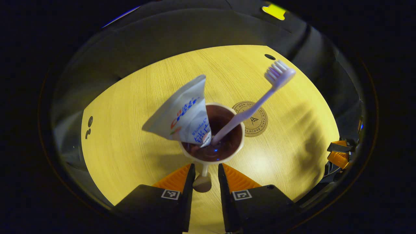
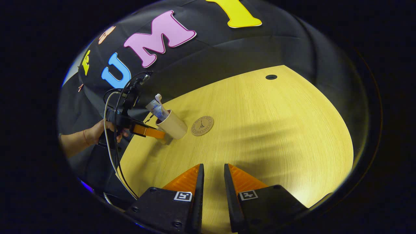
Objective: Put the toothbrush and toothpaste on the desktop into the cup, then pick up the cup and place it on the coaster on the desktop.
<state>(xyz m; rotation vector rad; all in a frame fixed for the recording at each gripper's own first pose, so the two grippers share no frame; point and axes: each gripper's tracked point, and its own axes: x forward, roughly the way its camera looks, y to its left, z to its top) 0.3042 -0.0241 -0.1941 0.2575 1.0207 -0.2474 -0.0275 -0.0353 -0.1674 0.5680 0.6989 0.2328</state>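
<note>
— Left gripper (image 1: 206, 169) sits at six o'clock in its own view, its two fingers closed to a narrow gap on the cup's handle (image 1: 204, 174), which stands between them; both fingers look pressed against it.

— And the cup (image 1: 213, 133) itself?

— Just ahead of those fingers, mouth facing the camera, dark inside. The toothpaste (image 1: 183, 113) stands in it, crimped end leaning toward eleven o'clock. The toothbrush (image 1: 256, 104) is in it too, handle rising toward one o'clock, bristled head topmost.

— Where is the coaster (image 1: 252, 118)?

— Round and brown, flat on the wooden desktop (image 1: 130, 143), just beyond the cup's rim at about two o'clock. I cannot tell whether the cup touches the desktop.

— What about the right gripper (image 2: 211, 169)?

— At six o'clock in the right gripper view, fingers nearly together with a slim gap, nothing between them, bare desktop beneath. Far off toward ten o'clock a hand (image 2: 97, 131) holds the left gripper at the tilted cup, the coaster just beside the cup.
</note>
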